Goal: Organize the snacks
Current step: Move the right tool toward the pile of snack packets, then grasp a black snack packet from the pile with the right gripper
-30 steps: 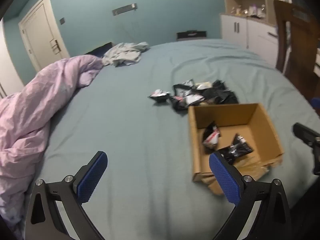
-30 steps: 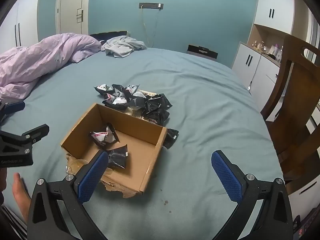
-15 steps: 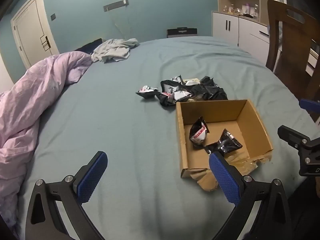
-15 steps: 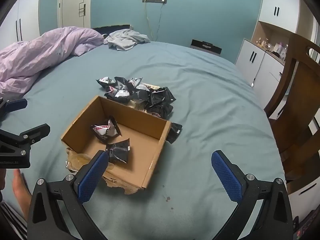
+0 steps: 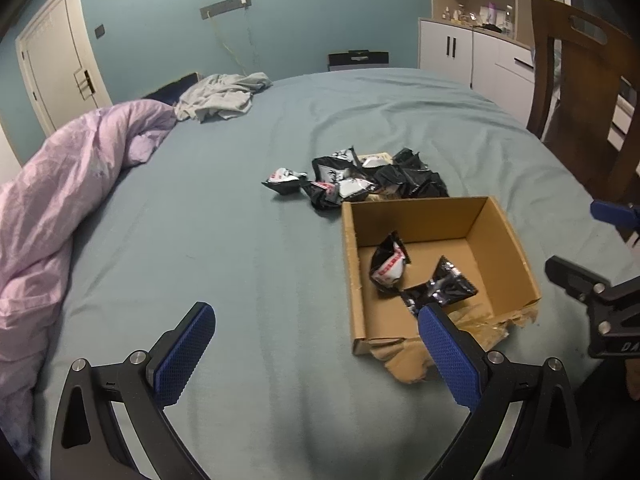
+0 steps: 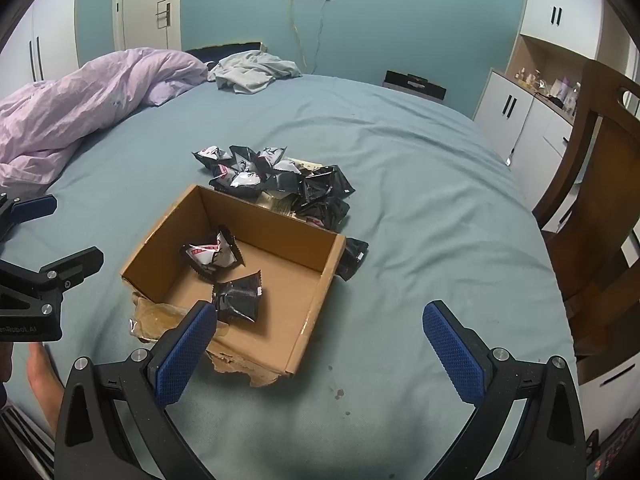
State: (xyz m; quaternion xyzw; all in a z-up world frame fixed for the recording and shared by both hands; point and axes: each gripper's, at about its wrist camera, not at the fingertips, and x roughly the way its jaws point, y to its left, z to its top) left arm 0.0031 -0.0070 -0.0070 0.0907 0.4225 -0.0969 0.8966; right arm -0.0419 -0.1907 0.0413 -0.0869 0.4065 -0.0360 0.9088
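Claws, two. Left claw (image 5: 316,344): jaws spread wide, holding nothing, poised over bare bedsheet (image 5: 240,240) near the box's left side. Right claw (image 6: 320,340): jaws equally wide, empty, poised at the box's near right corner.

Cardboard box (image 6: 332,256), one: open-topped, near edge torn and ragged, resting on the bed between the two claws. Likely light and apt to slide on the sheet if nudged.

Snack packets in box (image 6: 212,256), two: one black with a red-and-white label, one (image 6: 240,296) plain black nearer the claws.

Loose snack packets (image 6: 276,180), one heap just beyond the box's far wall; about a dozen, overlapping too much for an exact count. One further packet (image 6: 354,256) lies touching the box's right wall outside.

Handling, by judgement: small foil pillow packs, light, crinkly, slippery, contents possibly crushable. Best pinched at a crimped end seam or across the flat middle, gently.

Pink duvet (image 5: 60,200), one, far left. Wooden chair (image 6: 600,200), one, right.
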